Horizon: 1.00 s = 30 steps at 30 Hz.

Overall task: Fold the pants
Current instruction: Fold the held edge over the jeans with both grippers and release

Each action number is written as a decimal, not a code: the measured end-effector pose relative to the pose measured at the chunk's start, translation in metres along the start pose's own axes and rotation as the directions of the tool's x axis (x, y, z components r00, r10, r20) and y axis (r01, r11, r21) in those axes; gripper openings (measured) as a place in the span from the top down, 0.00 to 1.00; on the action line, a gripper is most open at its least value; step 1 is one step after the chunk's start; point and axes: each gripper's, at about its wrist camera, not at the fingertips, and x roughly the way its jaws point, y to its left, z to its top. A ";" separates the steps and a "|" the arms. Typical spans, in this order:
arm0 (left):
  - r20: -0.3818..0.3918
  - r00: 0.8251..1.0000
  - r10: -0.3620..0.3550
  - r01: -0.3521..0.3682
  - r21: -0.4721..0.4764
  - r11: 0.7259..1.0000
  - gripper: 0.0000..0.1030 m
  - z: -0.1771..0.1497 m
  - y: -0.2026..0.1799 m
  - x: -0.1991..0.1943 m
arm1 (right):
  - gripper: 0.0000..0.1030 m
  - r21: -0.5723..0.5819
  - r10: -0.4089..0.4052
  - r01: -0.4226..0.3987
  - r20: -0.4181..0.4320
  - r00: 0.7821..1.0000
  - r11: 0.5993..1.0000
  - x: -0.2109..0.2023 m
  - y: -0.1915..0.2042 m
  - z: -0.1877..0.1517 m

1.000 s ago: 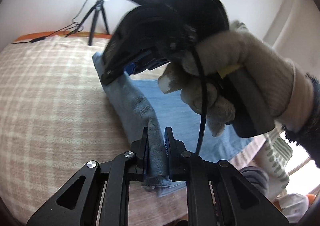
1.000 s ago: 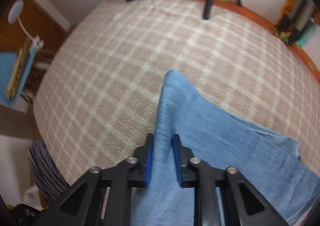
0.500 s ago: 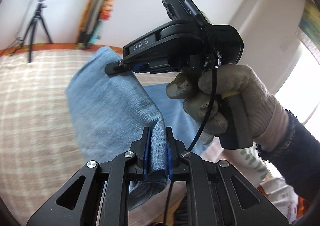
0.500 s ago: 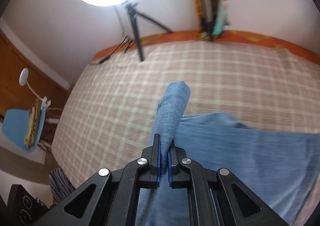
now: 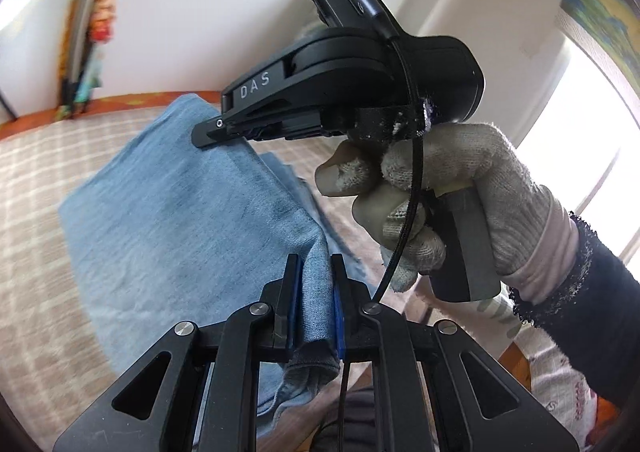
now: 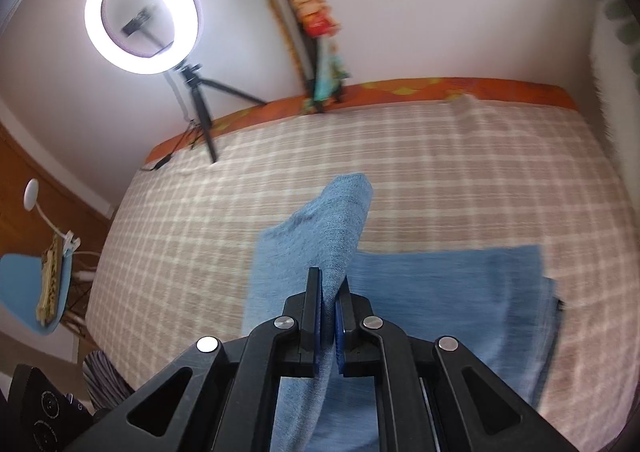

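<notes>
Both claws, left [image 5: 315, 294] and right [image 6: 329, 322], clamp the pants [image 5: 180, 219]; a thin pinch could slip, spoiling the fold on the bed [image 6: 460, 155].

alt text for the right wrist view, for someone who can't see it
The right gripper is shut on a raised fold of blue pants, the rest of them lying across a checked bedspread. Behind, a lit ring light stands on a tripod against a white wall.
</notes>
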 end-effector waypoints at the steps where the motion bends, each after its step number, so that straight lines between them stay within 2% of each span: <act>1: -0.007 1.000 -0.007 0.007 0.004 1.000 0.89 0.002 -0.002 0.006 | 0.97 0.009 -0.011 0.010 0.004 1.000 1.000 -0.004 -0.009 -0.001; 9: -0.091 0.994 -0.062 0.068 0.058 0.996 0.89 0.011 -0.026 0.060 | 0.98 0.085 -0.065 0.063 0.020 0.998 0.994 -0.024 -0.078 -0.015; 13: -0.120 0.991 -0.053 0.062 0.078 0.995 0.89 0.013 -0.031 0.079 | 0.98 0.118 -0.064 0.062 0.015 0.998 0.991 -0.022 -0.105 -0.024; 19: -0.149 0.988 -0.031 0.047 0.109 0.993 0.89 0.016 -0.049 0.099 | 0.98 0.117 -0.069 0.068 0.010 0.998 0.991 -0.019 -0.122 -0.029; 22: -0.164 0.986 -0.028 0.045 0.101 0.994 0.89 0.014 -0.052 0.103 | 0.98 0.111 -0.083 0.082 0.002 0.997 0.990 -0.015 -0.129 -0.029; 25: -0.177 0.984 -0.024 0.045 0.117 0.992 0.84 0.010 -0.062 0.092 | 0.98 0.102 -0.112 0.112 -0.008 0.994 0.989 -0.009 -0.135 -0.029; 26: -0.180 0.984 -0.015 0.039 0.130 0.991 0.81 0.009 -0.063 0.091 | 0.98 0.107 -0.116 0.116 -0.007 0.993 0.987 -0.008 -0.138 -0.029; 30: -0.161 0.985 0.061 -0.028 0.198 0.980 0.81 0.004 -0.067 0.074 | 1.00 0.126 -0.143 0.141 0.007 0.990 0.982 -0.007 -0.151 -0.030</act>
